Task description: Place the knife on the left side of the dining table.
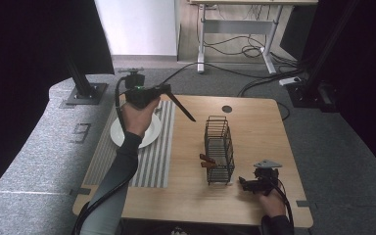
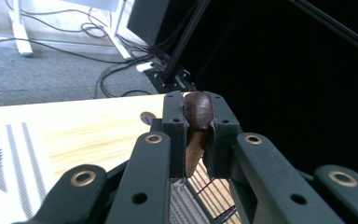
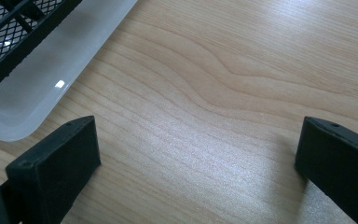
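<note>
A knife (image 2: pixel 196 126) with a brown wooden handle was held above the table (image 1: pixel 254 122), clamped at that handle between the closed jaws of the left gripper (image 1: pixel 169 93), which was raised over the striped mat (image 1: pixel 152 161) beside the white plate (image 1: pixel 149 134). In the high view the dark blade (image 1: pixel 183 108) was seen running from the gripper down and to the right, its tip aimed toward the wire cutlery basket (image 1: pixel 219 149); the long axis lay on a slant, neither level nor upright. The piece was judged light and stiff, with a smooth rounded handle that could twist in the pads, so the grip was best kept on the handle's thick part, well clear of the edge. Two more wooden handles (image 1: pixel 207 161) were seen poking from the basket's side. The right gripper (image 1: pixel 249 185) rested by the basket with its jaws wide apart and nothing between them.
</note>
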Tool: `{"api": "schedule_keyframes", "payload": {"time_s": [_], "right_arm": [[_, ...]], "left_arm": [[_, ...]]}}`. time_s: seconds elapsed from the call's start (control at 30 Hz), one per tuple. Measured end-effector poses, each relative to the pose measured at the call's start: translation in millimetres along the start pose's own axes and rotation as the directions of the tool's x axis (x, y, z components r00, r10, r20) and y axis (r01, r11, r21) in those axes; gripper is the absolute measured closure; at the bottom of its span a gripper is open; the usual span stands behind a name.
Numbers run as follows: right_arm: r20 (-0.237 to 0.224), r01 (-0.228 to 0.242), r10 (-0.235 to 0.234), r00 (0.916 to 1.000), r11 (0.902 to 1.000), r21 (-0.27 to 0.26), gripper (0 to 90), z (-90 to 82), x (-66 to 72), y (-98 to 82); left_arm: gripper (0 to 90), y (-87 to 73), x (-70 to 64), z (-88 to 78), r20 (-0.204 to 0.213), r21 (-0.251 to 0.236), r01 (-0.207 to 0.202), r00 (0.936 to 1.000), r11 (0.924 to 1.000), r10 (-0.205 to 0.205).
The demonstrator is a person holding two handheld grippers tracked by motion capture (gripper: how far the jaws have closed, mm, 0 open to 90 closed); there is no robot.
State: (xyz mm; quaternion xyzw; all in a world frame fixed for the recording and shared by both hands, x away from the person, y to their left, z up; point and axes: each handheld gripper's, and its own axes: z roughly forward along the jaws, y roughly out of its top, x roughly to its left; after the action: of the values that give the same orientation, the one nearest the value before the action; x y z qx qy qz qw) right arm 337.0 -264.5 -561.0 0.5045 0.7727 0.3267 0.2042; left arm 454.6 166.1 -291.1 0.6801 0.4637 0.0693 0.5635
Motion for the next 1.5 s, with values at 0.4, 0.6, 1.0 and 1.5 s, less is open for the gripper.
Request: {"api": "schedule_keyframes", "payload": {"time_s": [0.4,0.6,1.0,1.5], "right_arm": [[0.000,-0.001,0.001,1.0000,1.0000,-0.001,0.0,0.1,0.4,-0.1],[0.001,0.000,0.000,1.0000,1.0000,-0.002,0.0,0.1,0.5,-0.2],[0.001,0.000,0.000,1.0000,1.0000,-0.002,0.0,0.1,0.7,-0.2],[0.001,0.001,-0.001,1.0000,1.0000,-0.002,0.0,0.2,0.9,-0.4]], "left_arm": [[80.2,-27.2,35.0,-38.2,-0.064,-0.002,0.033,0.9974,0.9994,-0.033],[80.2,-46.8,49.0,-51.4,-0.105,0.010,0.048,0.9934,0.9988,-0.046],[80.2,-84.9,70.2,-73.8,-0.181,0.044,0.099,0.9795,0.9941,-0.089],[80.2,-132.3,99.3,-77.1,-0.215,0.070,0.193,0.9610,0.9787,-0.174]]}}
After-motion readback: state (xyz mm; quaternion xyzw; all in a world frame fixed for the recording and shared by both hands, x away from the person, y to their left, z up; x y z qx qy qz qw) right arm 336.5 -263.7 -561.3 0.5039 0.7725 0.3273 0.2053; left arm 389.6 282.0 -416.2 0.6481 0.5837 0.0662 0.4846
